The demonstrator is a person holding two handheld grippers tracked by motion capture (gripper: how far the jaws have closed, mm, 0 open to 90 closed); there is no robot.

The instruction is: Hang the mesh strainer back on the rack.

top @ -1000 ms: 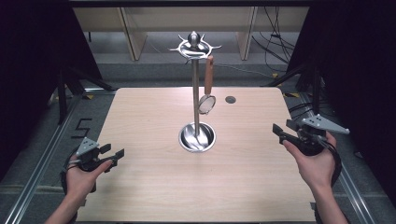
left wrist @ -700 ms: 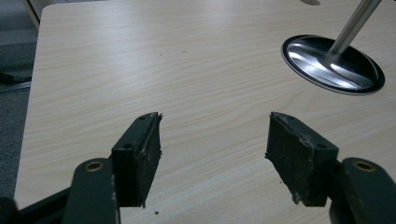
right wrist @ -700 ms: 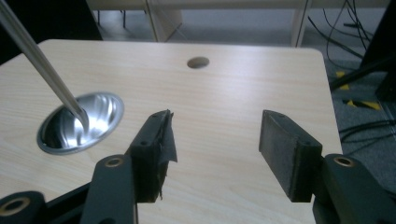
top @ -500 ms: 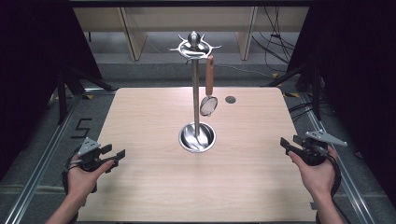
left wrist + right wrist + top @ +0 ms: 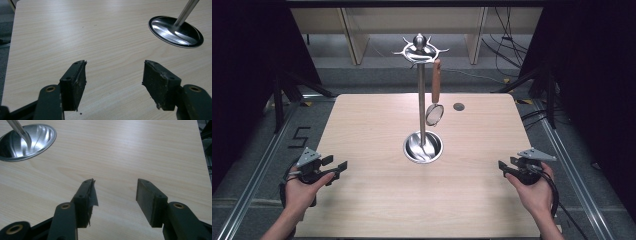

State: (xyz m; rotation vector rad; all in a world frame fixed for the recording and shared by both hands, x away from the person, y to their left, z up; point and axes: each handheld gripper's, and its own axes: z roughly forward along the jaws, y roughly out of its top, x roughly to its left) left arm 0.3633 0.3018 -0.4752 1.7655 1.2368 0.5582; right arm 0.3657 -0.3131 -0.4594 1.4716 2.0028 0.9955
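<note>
A steel utensil stand (image 5: 422, 100) rises from a round dished base (image 5: 423, 148) at the table's middle. From a hook at its top hangs a small strainer (image 5: 435, 114) with a brown wooden handle (image 5: 437, 80). My left gripper (image 5: 336, 167) is held open above the near left of the table, jaws empty (image 5: 113, 82), with the base (image 5: 175, 31) ahead to its right. My right gripper (image 5: 504, 166) is open and empty at the near right (image 5: 115, 195), the base (image 5: 25, 141) ahead to its left.
The light wooden table (image 5: 377, 200) has a small dark round hole (image 5: 458, 106) near its far right. Black curtains stand at both sides, with shelving and cables on the floor behind. Metal rails run along the table's left and right edges.
The right gripper has come down and toward the near edge, settling lower at the table's right. The left gripper has barely shifted. The stand and strainer are unmoved.
</note>
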